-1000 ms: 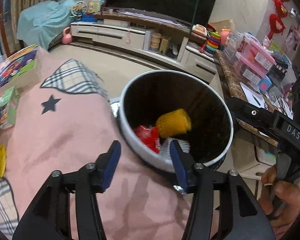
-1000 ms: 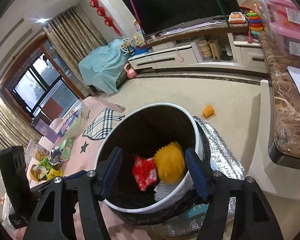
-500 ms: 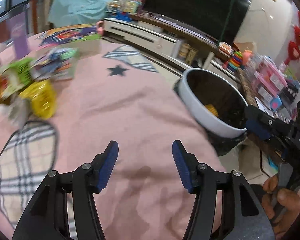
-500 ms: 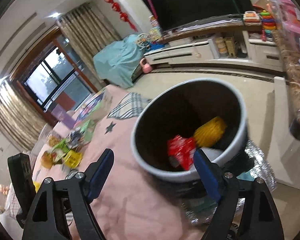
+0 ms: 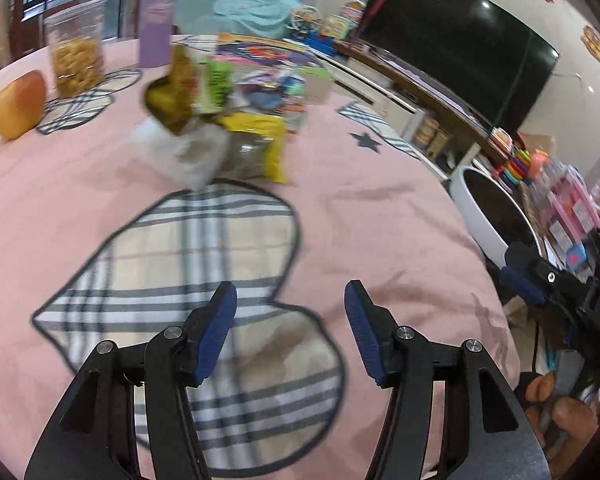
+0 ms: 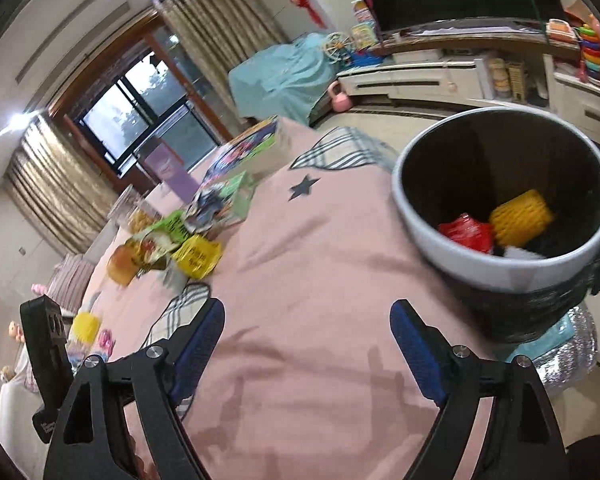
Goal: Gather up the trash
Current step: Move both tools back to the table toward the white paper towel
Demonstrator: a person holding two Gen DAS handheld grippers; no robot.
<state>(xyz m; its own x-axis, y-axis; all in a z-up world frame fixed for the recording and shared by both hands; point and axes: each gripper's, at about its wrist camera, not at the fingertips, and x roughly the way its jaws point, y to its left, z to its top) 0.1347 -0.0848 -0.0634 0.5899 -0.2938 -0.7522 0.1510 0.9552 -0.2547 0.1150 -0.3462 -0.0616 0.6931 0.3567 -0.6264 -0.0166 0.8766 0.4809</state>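
A heap of wrappers lies on the pink tablecloth: a yellow packet, a crumpled white bag and a green packet. My left gripper hangs open over a plaid heart patch, short of the heap, with nothing between its fingers. The white-rimmed bin stands off the table's right edge and holds a red wrapper and a yellow ribbed piece. Left of the bin and over the cloth, my right gripper is wide open and empty. The same yellow packet sits far to its left.
An orange fruit, a clear snack jar, a purple box and a colourful flat box stand behind the heap. The table ends at the right by the bin. A TV cabinet lines the far wall.
Both grippers have swung left, away from the bin and over the tablecloth. The wrapper heap has come into the left wrist view. The right jaws have spread wider.
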